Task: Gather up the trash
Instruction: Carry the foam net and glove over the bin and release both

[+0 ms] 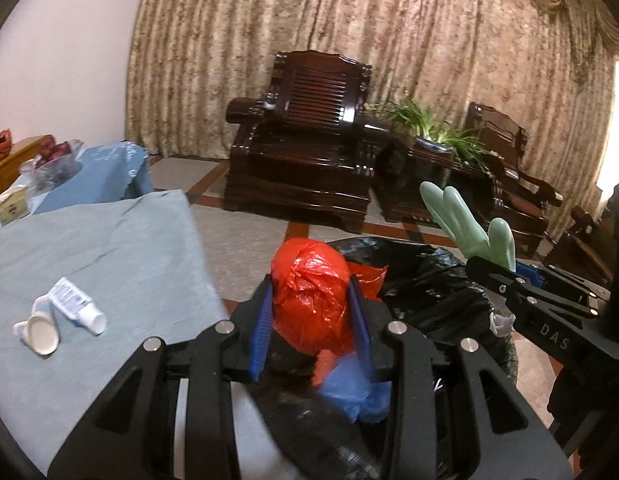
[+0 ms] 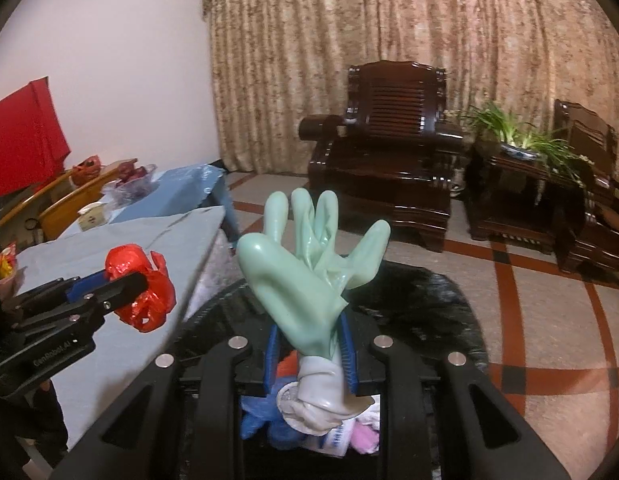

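Trash in both claws, poised over the black bin bag point(image 2: 429, 312) beside the tabletop point(image 1: 109, 248). Left claw point(image 1: 311, 316) clamped on a crumpled red plastic bag point(image 1: 309, 292): light, soft, crinkly, likely to spring back once released. Right claw point(image 2: 309, 344) pinched on the cuff end of a pale green rubber glove point(image 2: 305, 264): limp, stretchy, a bit slippery, best held at the cuff. Toothpaste tube point(image 1: 75, 306) and small white scoop point(image 1: 39, 332) on the tabletop, not yet collected; tube best taken across its body.
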